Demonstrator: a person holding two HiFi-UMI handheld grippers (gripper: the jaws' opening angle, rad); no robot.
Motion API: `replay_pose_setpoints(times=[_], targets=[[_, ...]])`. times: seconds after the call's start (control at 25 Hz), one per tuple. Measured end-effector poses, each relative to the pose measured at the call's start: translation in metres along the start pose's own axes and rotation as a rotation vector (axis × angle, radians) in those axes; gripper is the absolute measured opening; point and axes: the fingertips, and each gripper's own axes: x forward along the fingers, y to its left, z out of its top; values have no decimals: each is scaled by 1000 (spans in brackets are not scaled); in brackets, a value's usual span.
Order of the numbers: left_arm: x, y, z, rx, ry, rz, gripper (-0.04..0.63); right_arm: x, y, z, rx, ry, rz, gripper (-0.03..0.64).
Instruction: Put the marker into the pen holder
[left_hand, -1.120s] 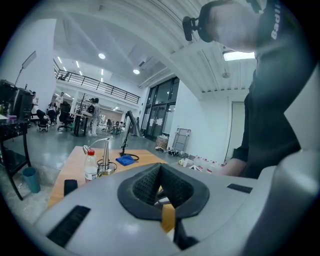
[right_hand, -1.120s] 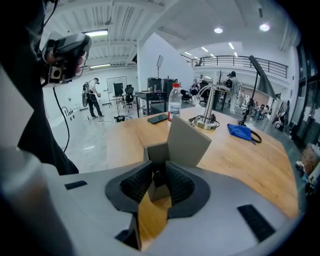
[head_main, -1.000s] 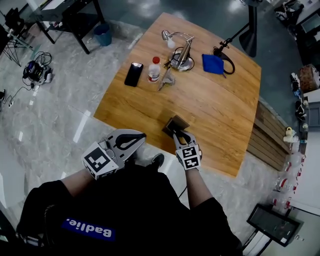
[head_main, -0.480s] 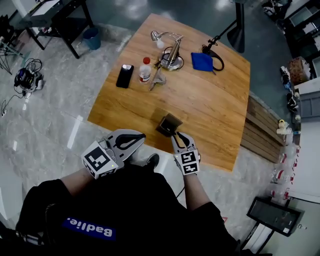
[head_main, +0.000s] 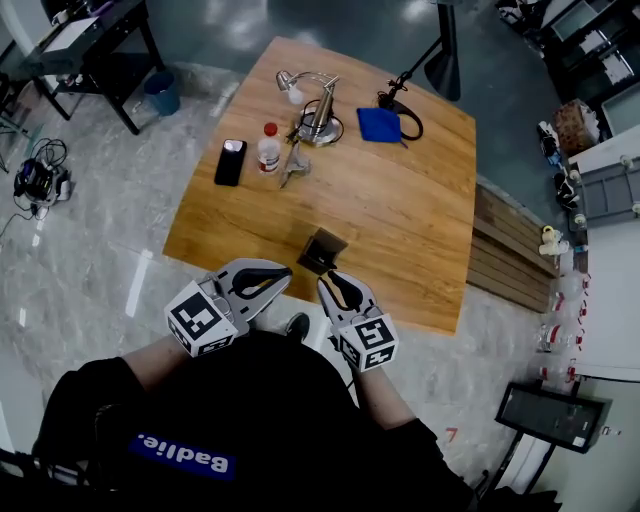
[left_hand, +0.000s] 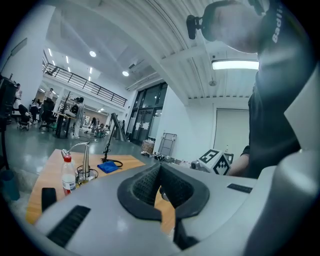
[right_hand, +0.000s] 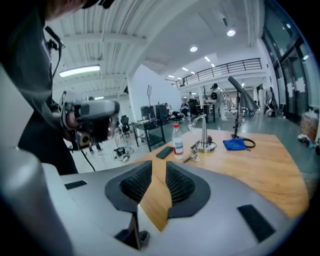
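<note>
The pen holder (head_main: 322, 250), a small dark brown square box, stands near the front edge of the wooden table (head_main: 400, 210). I cannot make out the marker in any view. My right gripper (head_main: 326, 281) hovers just in front of the holder at the table edge. Its jaws stand slightly apart with nothing between them, and wood shows through the gap in the right gripper view (right_hand: 159, 167). My left gripper (head_main: 283, 271) hangs off the table's front edge, left of the holder. Its pads (left_hand: 145, 180) meet at the tips and hold nothing.
At the far side stand a black phone (head_main: 230, 162), a red-capped plastic bottle (head_main: 268, 148), a metal desk lamp (head_main: 316, 108) with small grey items (head_main: 292, 166) by its base, and a blue cloth (head_main: 380, 123) beside a black cable. Grey floor surrounds the table.
My right gripper has drawn back from the pen holder toward the person and now sits lower in the head view. The left gripper has stayed where it was.
</note>
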Motion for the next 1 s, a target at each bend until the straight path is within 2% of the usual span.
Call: replay_pose_setpoints(times=[0.2,0.4,0.64,0.84,1.0], targets=[[7,-8,7,13,-10,-31,3,-25,27,62,55,-184,70,74],[10,-15,9,30,-8,-58,3,-42,45,94,59,-282,127,72],[13,-23,9,46,-6,-82,3,-46,58,95,16,-321,160,6],[12,-24,11,31,-4,-70,3,-43,60,91,-5,-311,163,6],[12,-23,6,53,-4,-74,3,-43,59,86,-12,-307,160,6]])
